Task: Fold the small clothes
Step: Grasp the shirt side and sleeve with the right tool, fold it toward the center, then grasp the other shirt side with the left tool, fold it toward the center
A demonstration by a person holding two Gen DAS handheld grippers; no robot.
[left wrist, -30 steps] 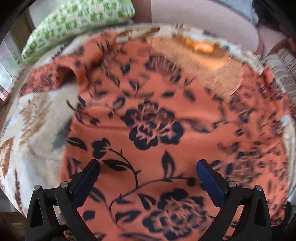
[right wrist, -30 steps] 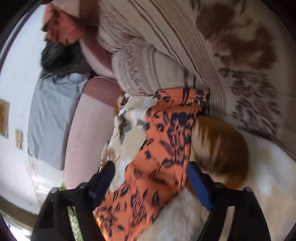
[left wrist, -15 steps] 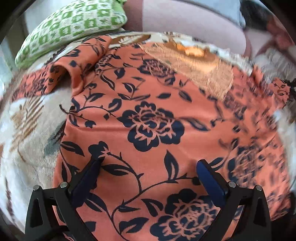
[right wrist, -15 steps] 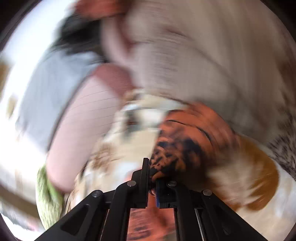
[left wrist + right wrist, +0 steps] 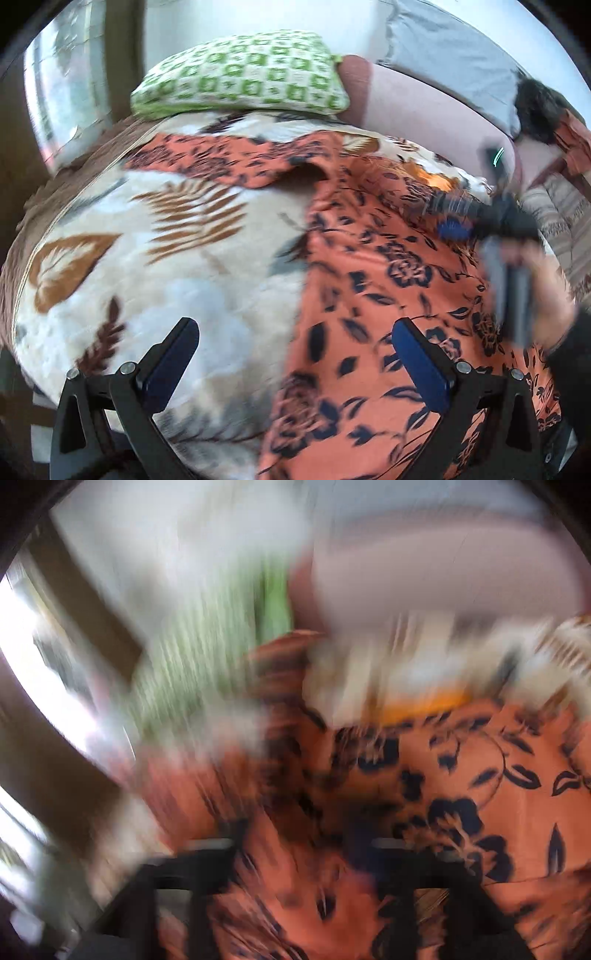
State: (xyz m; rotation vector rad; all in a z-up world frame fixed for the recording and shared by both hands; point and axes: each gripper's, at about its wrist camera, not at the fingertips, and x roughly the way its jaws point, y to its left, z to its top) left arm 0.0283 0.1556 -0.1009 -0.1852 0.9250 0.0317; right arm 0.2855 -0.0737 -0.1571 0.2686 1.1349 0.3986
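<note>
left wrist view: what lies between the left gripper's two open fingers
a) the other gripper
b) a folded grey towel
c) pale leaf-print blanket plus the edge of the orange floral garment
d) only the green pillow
c: the left gripper is open over the pale leaf-print blanket, and the orange floral garment edge falls inside the gap by the right-hand finger; the green pillow sits far behind.

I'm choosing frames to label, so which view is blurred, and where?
Right wrist: heavy motion smear everywhere, only the orange floral garment readable. Left wrist: mostly sharp, green checked pillow crisp; the right hand-held gripper and bedspread are softly smeared.
</note>
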